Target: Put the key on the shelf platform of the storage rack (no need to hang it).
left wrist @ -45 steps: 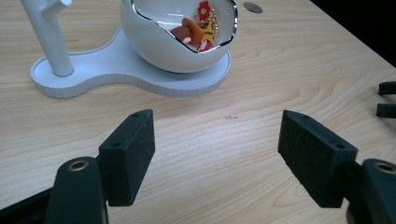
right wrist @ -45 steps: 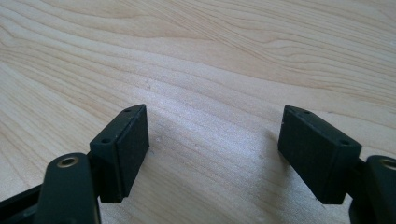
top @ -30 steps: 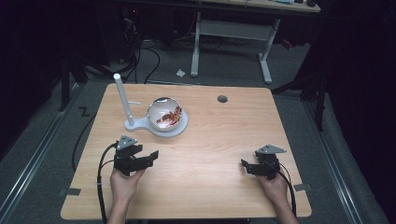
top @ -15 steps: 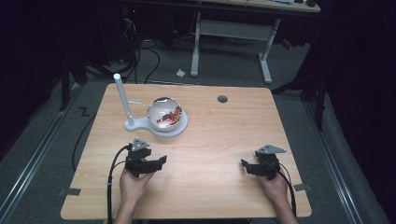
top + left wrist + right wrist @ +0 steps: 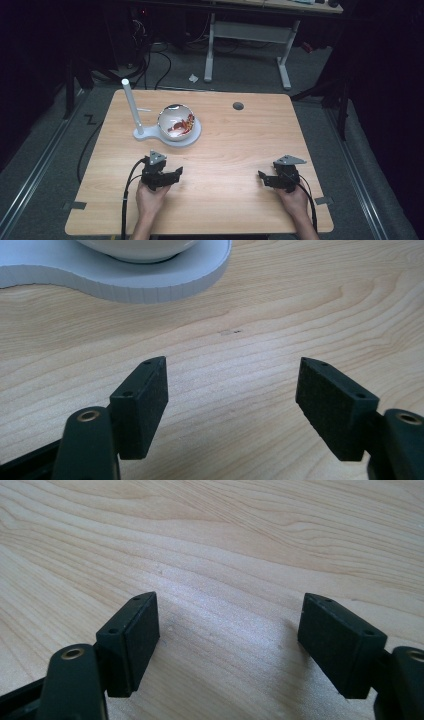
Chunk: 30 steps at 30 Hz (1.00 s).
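High view: the left gripper (image 5: 172,175) rests on the table (image 5: 225,150) just below the white stand (image 5: 150,134) with its bowl (image 5: 176,121), jaws spread on nothing. Well apart, the right gripper (image 5: 264,177) rests with its jaws spread too.

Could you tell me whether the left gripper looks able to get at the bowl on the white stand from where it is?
Probably yes. The left gripper is open with nothing between its jaws, and bare table separates it from the bowl on the white stand ahead.
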### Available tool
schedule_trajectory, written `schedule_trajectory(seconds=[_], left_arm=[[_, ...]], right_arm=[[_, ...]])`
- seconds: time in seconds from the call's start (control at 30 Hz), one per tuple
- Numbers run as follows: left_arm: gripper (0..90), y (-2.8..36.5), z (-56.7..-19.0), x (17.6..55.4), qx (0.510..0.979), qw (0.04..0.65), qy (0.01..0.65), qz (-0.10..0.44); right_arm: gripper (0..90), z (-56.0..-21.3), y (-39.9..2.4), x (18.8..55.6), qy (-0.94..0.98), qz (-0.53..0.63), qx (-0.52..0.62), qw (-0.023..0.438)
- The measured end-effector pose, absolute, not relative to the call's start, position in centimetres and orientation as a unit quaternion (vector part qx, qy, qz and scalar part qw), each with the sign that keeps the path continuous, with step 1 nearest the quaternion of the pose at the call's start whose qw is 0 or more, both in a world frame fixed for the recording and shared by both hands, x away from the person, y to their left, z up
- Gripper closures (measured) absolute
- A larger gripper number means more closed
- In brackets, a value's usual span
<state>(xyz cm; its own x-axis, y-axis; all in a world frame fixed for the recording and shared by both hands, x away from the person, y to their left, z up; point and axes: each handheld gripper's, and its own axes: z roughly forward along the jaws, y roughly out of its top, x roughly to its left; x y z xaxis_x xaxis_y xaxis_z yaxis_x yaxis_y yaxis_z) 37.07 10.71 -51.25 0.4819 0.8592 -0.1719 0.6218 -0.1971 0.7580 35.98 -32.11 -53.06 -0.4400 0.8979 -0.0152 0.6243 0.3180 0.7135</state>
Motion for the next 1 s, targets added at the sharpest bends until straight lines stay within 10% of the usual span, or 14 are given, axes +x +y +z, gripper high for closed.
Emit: schedule_trajectory(seconds=[1.0], left_arm=[[30.8, 8.7, -53.5, 37.5, 0.759, 0.378, 0.497, 0.183]], right_arm=[[24.6, -53.1, -32.1, 35.9, 0.784, 0.325, 0.484, 0.211]])
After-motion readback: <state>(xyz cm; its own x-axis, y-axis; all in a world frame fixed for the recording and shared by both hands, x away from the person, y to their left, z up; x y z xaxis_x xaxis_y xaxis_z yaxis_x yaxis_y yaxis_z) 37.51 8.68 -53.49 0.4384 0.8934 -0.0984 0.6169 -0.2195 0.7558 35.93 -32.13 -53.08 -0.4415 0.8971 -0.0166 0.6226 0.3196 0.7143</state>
